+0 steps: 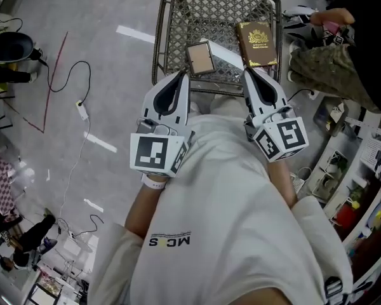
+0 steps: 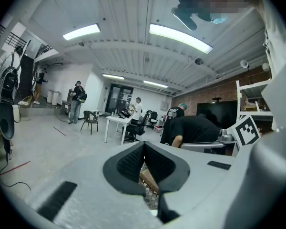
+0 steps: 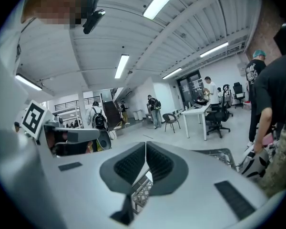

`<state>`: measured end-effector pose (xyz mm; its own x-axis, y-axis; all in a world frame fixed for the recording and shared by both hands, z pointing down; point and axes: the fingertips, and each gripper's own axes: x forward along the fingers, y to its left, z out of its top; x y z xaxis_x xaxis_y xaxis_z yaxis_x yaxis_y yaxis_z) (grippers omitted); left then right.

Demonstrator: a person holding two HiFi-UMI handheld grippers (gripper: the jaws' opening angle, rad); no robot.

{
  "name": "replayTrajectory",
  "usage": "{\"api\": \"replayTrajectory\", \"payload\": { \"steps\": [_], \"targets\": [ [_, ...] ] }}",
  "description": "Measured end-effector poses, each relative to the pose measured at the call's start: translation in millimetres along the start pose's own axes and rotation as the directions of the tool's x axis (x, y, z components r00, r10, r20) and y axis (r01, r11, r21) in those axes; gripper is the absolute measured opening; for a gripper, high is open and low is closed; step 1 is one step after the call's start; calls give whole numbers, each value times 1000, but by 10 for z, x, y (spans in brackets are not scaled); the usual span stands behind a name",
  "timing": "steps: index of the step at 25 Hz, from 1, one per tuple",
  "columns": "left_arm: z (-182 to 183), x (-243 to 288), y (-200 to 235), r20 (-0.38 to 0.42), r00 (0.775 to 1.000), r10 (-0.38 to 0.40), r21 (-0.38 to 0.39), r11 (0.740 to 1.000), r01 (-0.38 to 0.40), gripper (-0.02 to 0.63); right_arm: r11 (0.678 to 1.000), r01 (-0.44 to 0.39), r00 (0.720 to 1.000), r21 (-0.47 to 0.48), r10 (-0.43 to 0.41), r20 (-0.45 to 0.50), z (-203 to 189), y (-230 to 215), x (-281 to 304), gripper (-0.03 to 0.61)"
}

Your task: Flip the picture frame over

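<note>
Head view: the picture frame (image 1: 200,57) lies flat on the mesh surface (image 1: 178,18), brown side up, beside a book (image 1: 257,43).

Left gripper view: the left tool (image 2: 144,146) is pinched together, empty.

Right gripper view: the right tool (image 3: 146,146) is likewise.

Brown may be the frame's front or its backing, so the flip could be pending or done. Any grip wants 1 edge.
</note>
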<state>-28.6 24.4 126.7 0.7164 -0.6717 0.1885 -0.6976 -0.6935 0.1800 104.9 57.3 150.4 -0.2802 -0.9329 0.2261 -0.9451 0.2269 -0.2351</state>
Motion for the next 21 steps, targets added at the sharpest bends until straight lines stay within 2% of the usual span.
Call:
{"api": "replayTrajectory", "payload": {
  "steps": [3, 7, 14, 21],
  "targets": [
    [20, -57, -27, 3, 1000, -2, 0, 1000, 2, 21, 1000, 4, 1000, -15, -4, 4, 11, 32, -39, 23],
    [5, -124, -9, 6, 1000, -5, -9, 1000, 5, 20, 996, 21, 1000, -87, -20, 8, 24, 126, -43, 22],
    [10, -211, -141, 14, 999, -35, -16, 999, 35, 20, 1000, -4, 1000, -13, 4, 5, 11, 229, -121, 21],
    [-57, -235, -41, -5, 999, -36, -43, 998, 35, 20, 1000, 7, 1000, -10, -7, 3, 14, 258, -64, 21]
  ]
}}
